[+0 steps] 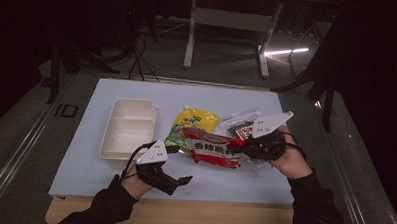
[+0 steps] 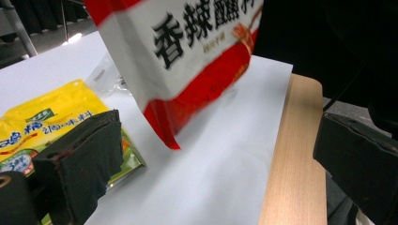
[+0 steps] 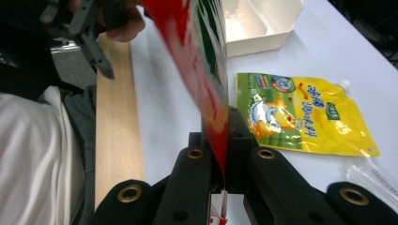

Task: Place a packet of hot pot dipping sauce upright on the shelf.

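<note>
The step in hand looks like carrying the red snack packet (image 1: 214, 148) off the table's white sheet (image 1: 84, 163); the right gripper (image 3: 220, 176) is clamped on its edge and holds it raised near the front edge; the left gripper (image 1: 176, 179), jaws apart and empty, waits just beside it. Next likely calls for swinging it left toward the 2-compartment tray (image 1: 128, 132); the yellow pouch (image 1: 196, 119) lies behind.
</note>
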Available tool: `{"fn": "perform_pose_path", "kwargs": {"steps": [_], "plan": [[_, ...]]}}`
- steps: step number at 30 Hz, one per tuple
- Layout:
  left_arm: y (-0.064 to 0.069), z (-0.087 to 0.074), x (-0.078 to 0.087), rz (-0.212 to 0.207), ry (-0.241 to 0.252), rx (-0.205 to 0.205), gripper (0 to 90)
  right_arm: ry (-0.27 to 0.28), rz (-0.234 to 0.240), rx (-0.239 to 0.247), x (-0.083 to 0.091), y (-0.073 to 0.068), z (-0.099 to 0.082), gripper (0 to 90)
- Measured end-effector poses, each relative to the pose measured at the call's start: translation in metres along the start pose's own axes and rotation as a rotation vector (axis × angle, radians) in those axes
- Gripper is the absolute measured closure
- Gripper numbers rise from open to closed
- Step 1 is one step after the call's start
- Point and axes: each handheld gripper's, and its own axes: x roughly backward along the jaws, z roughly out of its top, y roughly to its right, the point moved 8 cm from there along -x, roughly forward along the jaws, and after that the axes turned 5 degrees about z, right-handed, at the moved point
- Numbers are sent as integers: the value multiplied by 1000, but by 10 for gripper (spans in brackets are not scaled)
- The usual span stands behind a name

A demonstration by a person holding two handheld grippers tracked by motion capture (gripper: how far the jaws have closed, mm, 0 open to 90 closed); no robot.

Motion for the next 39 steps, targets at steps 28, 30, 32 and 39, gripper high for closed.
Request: {"fn": "perform_pose_path", "kwargs": {"steps": [28, 30, 32, 39], "plan": [[14, -43, -9, -23, -22, -18, 33, 80, -79, -45, -7, 37, 43, 899], [14, -44, -9, -23, -22, -17, 39, 81, -80, -50, -10, 40, 46, 900], [14, -46, -8, -27, -27, -13, 39, 85, -80, -58, -13, 42, 49, 899], [13, -54, -9, -28, -32, 4, 39, 83, -82, -64, -25, 50, 58, 900]]}}
